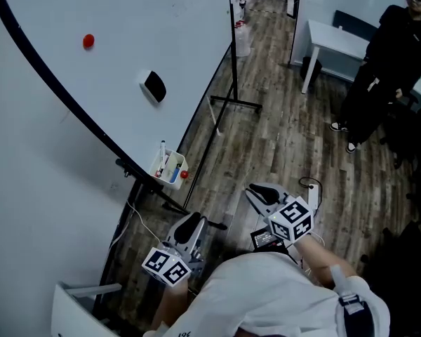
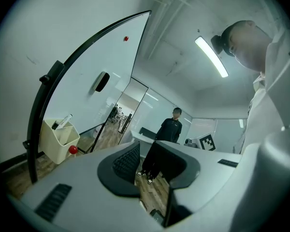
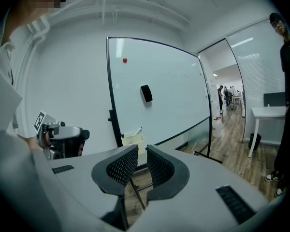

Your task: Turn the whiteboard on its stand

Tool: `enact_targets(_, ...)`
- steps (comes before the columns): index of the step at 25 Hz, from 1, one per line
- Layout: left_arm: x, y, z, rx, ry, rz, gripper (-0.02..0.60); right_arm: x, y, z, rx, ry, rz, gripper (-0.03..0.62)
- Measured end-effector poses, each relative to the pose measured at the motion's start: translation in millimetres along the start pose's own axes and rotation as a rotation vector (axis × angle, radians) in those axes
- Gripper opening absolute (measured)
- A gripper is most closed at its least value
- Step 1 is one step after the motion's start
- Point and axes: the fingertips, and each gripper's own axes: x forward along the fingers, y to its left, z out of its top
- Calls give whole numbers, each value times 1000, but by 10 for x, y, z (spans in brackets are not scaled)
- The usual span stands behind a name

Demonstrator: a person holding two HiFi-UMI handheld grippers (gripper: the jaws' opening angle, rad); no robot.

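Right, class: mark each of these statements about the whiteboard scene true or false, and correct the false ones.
1. A red magnet sticks to the whiteboard. True.
2. A cream holder with markers hangs at the whiteboard's lower edge. True.
3. The black eraser lies in the cream holder. False: it sits on the whiteboard's face.
4. The left tool grips the whiteboard's frame. False: its jaws stand slightly apart with nothing between them, clear of the board.
5. A person in black stands beside a white desk. True.
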Motion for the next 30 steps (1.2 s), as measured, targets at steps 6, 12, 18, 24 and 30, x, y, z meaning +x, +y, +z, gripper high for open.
enact_targets(6,235,-228,-43,-9,1,-5,95,-199,-168,13,0,0,5,77)
enact_targets(12,486,-453,-120,-16,7,-23,95,-406,-352,39,2,-12,10,77)
enact_targets(18,670,-641,-213,1,27,-46,95,-560,-526,-6,18,-25,8,77)
enact_targets(24,768,-717,-242,-6,34,-22,95,-648,-631,-3,25,-36,11,75)
enact_targets(30,816,-790,-281,4,39,-32,95,-703,-670,-13,16,-38,16,64)
